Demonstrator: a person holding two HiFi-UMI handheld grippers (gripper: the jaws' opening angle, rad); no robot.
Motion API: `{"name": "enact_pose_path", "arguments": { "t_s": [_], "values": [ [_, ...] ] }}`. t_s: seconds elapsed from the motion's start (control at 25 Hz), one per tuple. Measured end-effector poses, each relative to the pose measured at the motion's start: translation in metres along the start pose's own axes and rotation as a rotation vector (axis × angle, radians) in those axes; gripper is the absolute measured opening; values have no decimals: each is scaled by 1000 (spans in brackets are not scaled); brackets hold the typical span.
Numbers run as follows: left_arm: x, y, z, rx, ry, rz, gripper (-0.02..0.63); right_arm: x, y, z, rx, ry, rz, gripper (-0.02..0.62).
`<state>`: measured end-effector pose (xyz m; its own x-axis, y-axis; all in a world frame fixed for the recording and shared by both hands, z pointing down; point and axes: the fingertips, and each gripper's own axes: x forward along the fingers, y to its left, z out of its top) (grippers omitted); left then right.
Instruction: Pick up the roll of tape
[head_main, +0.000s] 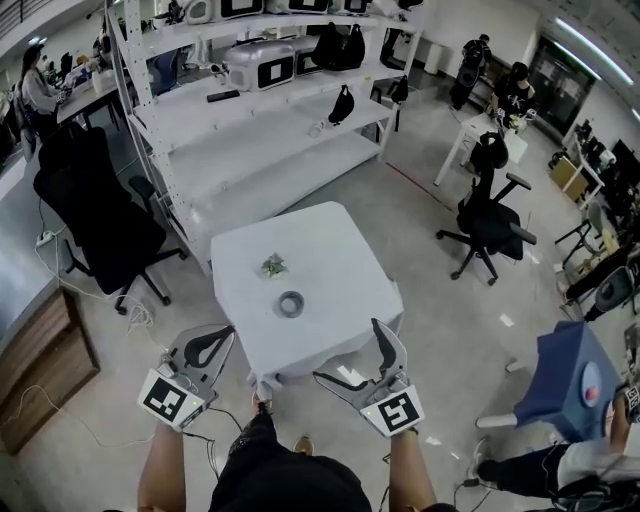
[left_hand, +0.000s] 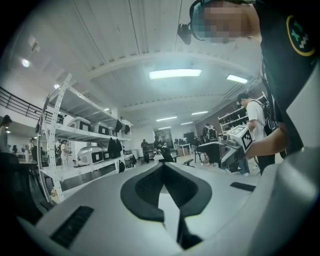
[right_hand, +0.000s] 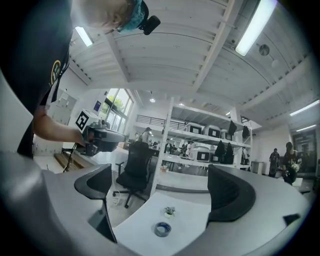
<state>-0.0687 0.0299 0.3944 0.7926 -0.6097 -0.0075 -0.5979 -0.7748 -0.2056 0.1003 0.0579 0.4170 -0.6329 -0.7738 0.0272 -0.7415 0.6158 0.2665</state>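
Note:
The roll of tape (head_main: 290, 304) is a small grey ring lying flat on the white table (head_main: 330, 250), near its middle. In the right gripper view the tape roll (right_hand: 162, 229) lies ahead of and below the jaws. My right gripper (head_main: 350, 352) hovers off the table's near right corner; its jaws stand wide apart, open, with nothing between them (right_hand: 162, 192). My left gripper (head_main: 222, 335) hangs off the near left corner and points up, away from the table. Its pads meet at the tips, shut on nothing (left_hand: 164, 167).
A small potted plant (head_main: 273, 266) stands on the table just behind the tape. A white shelving rack (head_main: 260, 110) rises beyond the table. A black office chair (head_main: 100, 220) is at the left, another (head_main: 490, 220) at the right, and a blue chair (head_main: 565, 380) at near right.

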Motion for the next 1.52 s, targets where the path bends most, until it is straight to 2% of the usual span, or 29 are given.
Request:
{"name": "enact_pose_path", "arguments": {
  "t_s": [0.24, 0.52, 0.84, 1.12, 1.32, 1.52],
  "values": [
    [37, 57, -13, -17, -20, -30, 17, 63, -27, -32, -2, 100, -6, 598],
    [68, 114, -30, 4, -45, -83, 17, 135, -41, -79, -2, 246, 23, 598],
    [91, 154, -46, -26, -59, -134, 17, 185, -40, -149, -12, 446, 112, 598],
    [110, 156, -50, -26, -56, -135, 17, 206, -33, -227, -44, 607, 254, 598],
    [121, 156, -47, -36, -45, -86, 17, 222, -22, -277, -102, 678, 408, 598],
    [132, 155, -45, -37, -22, -56, 17, 234, -17, -325, -128, 748, 515, 598]
  ]
}}
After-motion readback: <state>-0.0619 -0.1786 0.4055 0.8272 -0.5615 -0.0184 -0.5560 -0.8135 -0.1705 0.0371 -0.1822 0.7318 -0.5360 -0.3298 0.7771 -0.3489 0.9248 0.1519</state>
